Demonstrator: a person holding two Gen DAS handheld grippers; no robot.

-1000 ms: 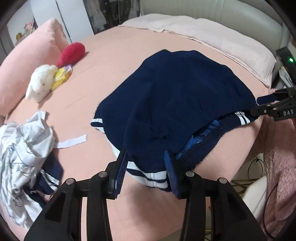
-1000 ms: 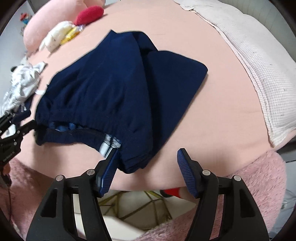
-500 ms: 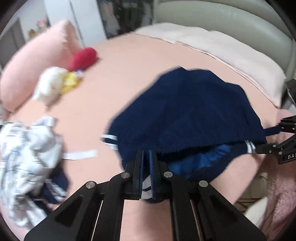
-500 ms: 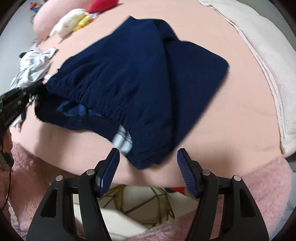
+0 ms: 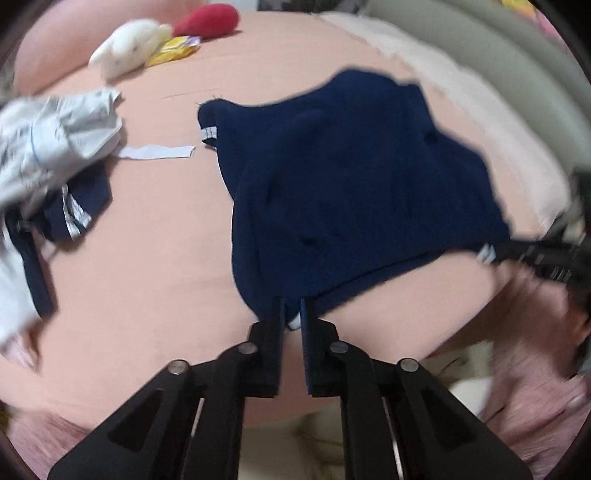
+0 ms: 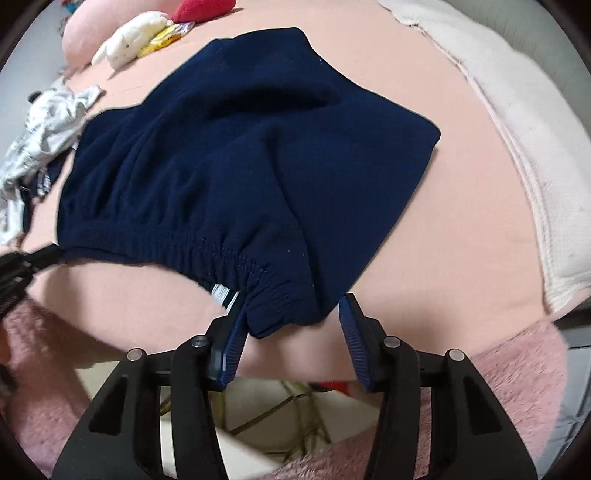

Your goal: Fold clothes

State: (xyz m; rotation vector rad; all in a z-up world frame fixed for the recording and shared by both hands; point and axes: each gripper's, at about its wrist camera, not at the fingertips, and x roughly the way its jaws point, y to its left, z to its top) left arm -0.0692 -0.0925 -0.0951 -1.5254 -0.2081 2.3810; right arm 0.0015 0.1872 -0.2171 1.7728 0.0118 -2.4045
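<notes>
A navy blue garment (image 5: 351, 184) with white stripes lies folded on the pink bed; it also shows in the right wrist view (image 6: 236, 166). My left gripper (image 5: 291, 314) is shut on its near left corner at the bed's edge. My right gripper (image 6: 291, 314) is open, its fingers on either side of the elastic waistband corner (image 6: 273, 299), not closed on it. The right gripper shows blurred at the right edge of the left wrist view (image 5: 546, 258); the left gripper shows at the left edge of the right wrist view (image 6: 22, 266).
A heap of white and navy clothes (image 5: 48, 158) lies left on the bed (image 5: 147, 229). A white plush toy (image 5: 125, 48), yellow packet (image 5: 173, 51) and red plush (image 5: 207, 18) sit far back. A cream blanket (image 6: 517, 147) lies right. Pink fluffy fabric (image 6: 498, 387) hangs below the bed's edge.
My left gripper shut on the garment's near corner and drew it toward the bed's edge. The waistband is now pulled straighter. My right gripper stayed open and moved in around the waistband corner.
</notes>
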